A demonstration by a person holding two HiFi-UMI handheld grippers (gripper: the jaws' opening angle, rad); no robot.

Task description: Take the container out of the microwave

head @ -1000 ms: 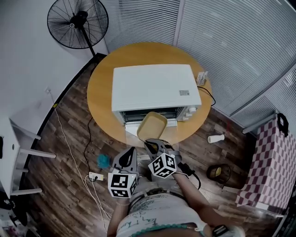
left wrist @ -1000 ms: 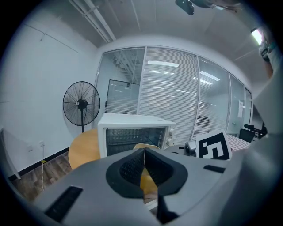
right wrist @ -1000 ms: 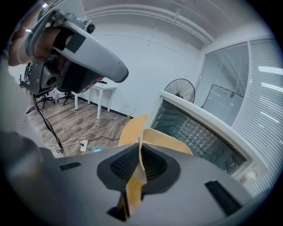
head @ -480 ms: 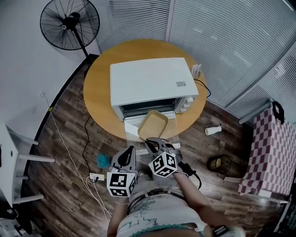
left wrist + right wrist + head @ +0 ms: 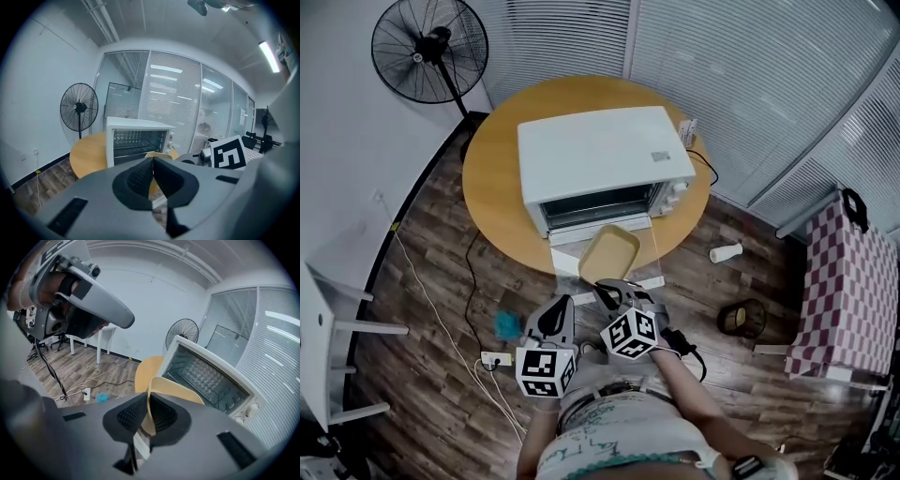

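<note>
The white microwave (image 5: pixel 600 159) stands on a round wooden table (image 5: pixel 492 202) with its glass door (image 5: pixel 649 264) hanging open. A shallow yellow container (image 5: pixel 609 255) hangs just outside the opening, above the door. My right gripper (image 5: pixel 615 286) is shut on the container's near rim. In the right gripper view the rim (image 5: pixel 176 389) runs between the pads of the right gripper (image 5: pixel 148 416), with the empty microwave (image 5: pixel 211 376) cavity behind. My left gripper (image 5: pixel 562 305) is beside it, shut and holding nothing. In the left gripper view the left gripper (image 5: pixel 153 173) points at the microwave (image 5: pixel 138 140).
A standing fan (image 5: pixel 417 47) is at the back left. On the wooden floor lie a power strip (image 5: pixel 495 357), a blue object (image 5: pixel 507 324), a white cup (image 5: pixel 724 253) and a small basket (image 5: pixel 741 319). A checkered seat (image 5: pixel 844 291) is at the right.
The container has come further out of the microwave toward me, still in the right gripper. Both grippers have drawn back from the table together.
</note>
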